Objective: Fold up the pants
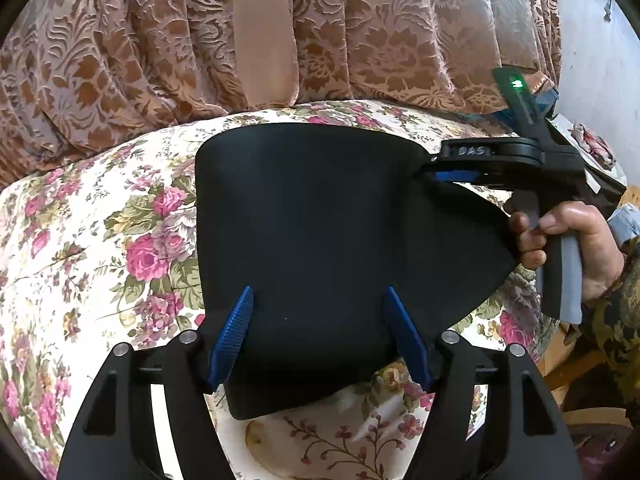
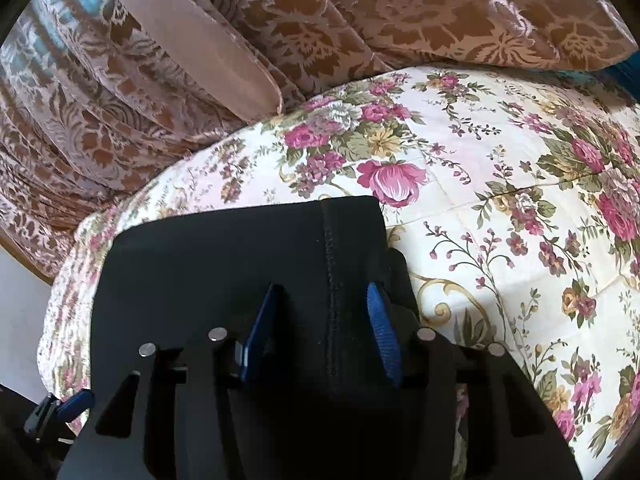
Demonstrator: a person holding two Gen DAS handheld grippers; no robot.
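Observation:
The black pants (image 1: 312, 240) lie folded into a compact dark slab on the floral bedspread (image 1: 100, 240). My left gripper (image 1: 320, 312) is open, its blue pads (image 1: 236, 332) spread over the near edge of the pants. My right gripper (image 1: 436, 170) reaches in from the right in the left wrist view, its tips at the pants' right edge. In the right wrist view the right gripper (image 2: 324, 312) is open, its blue pads (image 2: 382, 332) either side of a stitched seam on the pants (image 2: 240, 248). Neither gripper pinches the cloth.
A brown patterned curtain (image 1: 280, 32) hangs behind the bed and also shows in the right wrist view (image 2: 280, 20). The floral bedspread (image 2: 500, 200) spreads wide to the right of the pants. A pale wall (image 1: 592, 40) stands at the far right.

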